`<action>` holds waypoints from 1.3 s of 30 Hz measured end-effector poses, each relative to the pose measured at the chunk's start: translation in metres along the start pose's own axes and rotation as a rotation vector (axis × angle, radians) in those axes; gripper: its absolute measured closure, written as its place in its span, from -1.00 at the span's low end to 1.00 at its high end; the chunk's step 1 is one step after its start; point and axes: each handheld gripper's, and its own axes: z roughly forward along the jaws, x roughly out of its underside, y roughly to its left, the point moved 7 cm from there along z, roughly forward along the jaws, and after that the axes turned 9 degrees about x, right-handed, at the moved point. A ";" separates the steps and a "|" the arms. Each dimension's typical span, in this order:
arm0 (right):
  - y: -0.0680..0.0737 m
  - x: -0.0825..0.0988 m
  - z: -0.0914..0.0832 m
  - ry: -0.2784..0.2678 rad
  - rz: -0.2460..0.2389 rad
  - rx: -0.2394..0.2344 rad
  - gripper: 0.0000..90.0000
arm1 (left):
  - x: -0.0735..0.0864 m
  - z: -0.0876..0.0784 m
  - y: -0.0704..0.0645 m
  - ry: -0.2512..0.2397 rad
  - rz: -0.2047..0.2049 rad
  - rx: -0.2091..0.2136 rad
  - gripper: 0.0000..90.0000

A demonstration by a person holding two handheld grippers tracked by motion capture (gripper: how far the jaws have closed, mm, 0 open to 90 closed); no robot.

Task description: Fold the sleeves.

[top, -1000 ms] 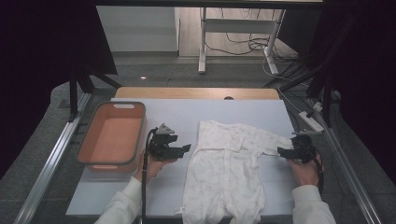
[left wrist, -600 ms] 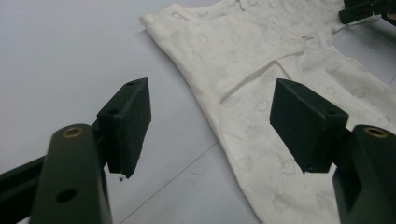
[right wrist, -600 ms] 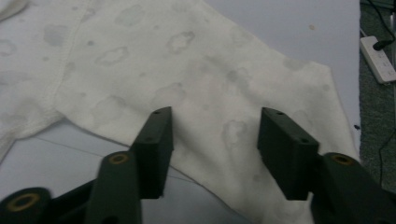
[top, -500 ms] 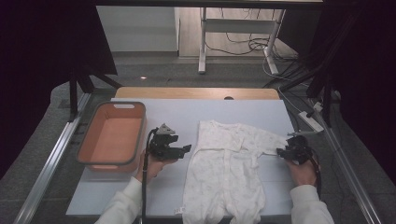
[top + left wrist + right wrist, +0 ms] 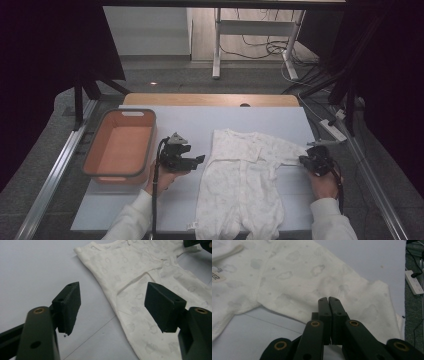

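Baby romper (image 5: 245, 185) lies flat; right gripper (image 5: 328, 300) fingers have just closed on its sleeve, left gripper (image 5: 112, 305) fingers open

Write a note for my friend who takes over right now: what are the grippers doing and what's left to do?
Right gripper: its jaws have just been closing and meet on the sleeve of the white baby suit.
Left gripper: open, held above the table beside the suit's other side, holding nothing.
The suit lies spread flat; the orange tub sits to its left.
Done: sleeve pinched. Left: probably folding the suit.
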 end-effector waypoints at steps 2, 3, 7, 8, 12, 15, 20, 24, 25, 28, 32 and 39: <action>0.000 -0.003 -0.004 -0.023 0.003 -0.006 0.97 | 0.000 0.000 0.000 -0.001 0.001 -0.001 -0.34; 0.000 -0.004 -0.005 -0.031 0.005 -0.009 0.97 | 0.000 0.000 0.000 -0.003 0.000 -0.001 -0.34; 0.004 -0.010 -0.012 -0.059 0.003 -0.021 0.97 | 0.000 -0.001 0.000 -0.002 0.001 -0.002 -0.34; 0.006 -0.012 -0.013 -0.067 0.001 -0.024 0.97 | 0.000 -0.001 0.000 -0.002 0.001 -0.002 -0.34; 0.010 -0.015 -0.016 -0.089 -0.005 -0.038 0.97 | 0.000 0.000 0.000 -0.001 0.001 -0.002 -0.34; 0.012 -0.017 -0.017 -0.093 -0.015 -0.036 0.97 | 0.000 -0.001 0.000 -0.001 0.002 -0.002 -0.34; 0.015 -0.021 -0.021 -0.117 -0.014 -0.051 0.97 | 0.000 -0.001 0.000 -0.001 0.002 -0.003 -0.34; 0.021 -0.025 -0.025 -0.131 -0.020 -0.072 0.96 | 0.000 -0.001 0.001 -0.001 0.002 -0.003 -0.34; 0.023 -0.026 -0.026 -0.138 -0.019 -0.082 0.97 | 0.000 -0.001 0.001 -0.001 0.002 -0.003 -0.34; 0.029 -0.031 -0.031 -0.160 -0.031 -0.091 0.96 | 0.000 -0.001 0.001 -0.001 0.003 -0.003 -0.34; 0.035 -0.036 -0.036 -0.185 -0.031 -0.112 0.96 | 0.000 -0.001 0.001 -0.001 0.004 -0.003 -0.34; 0.047 -0.043 -0.042 -0.211 -0.054 -0.137 0.96 | 0.000 -0.001 0.002 -0.005 -0.001 -0.003 -0.34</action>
